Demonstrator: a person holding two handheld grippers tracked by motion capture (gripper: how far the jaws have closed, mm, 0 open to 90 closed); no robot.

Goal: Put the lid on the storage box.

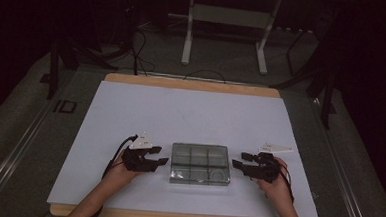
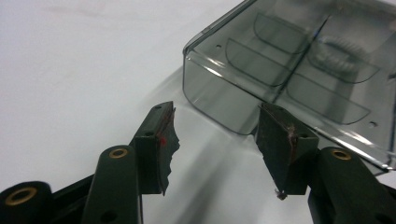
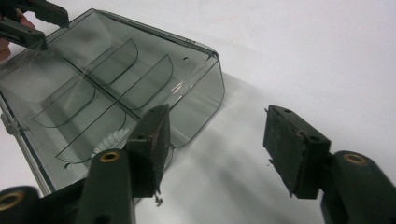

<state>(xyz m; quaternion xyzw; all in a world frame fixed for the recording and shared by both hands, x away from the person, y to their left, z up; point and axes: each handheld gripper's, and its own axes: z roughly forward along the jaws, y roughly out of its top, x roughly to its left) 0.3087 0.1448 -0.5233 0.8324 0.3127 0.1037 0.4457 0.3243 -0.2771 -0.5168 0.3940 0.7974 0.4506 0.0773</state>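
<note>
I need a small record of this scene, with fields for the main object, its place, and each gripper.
object: clear grey compartment box, lid shut
place: lying flat on the white sheet, near the person's edge, between the two grippers
left gripper: jaws open, nothing between them, beside the left end of the box
right gripper: jaws open, nothing between them, beside the right end
contact: neither gripper holds the box

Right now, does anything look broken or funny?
Yes. The pads on the left gripper look torn and ragged at their edges, and the right gripper has frayed bits too. The clear box sits straight and looks fine.
</note>
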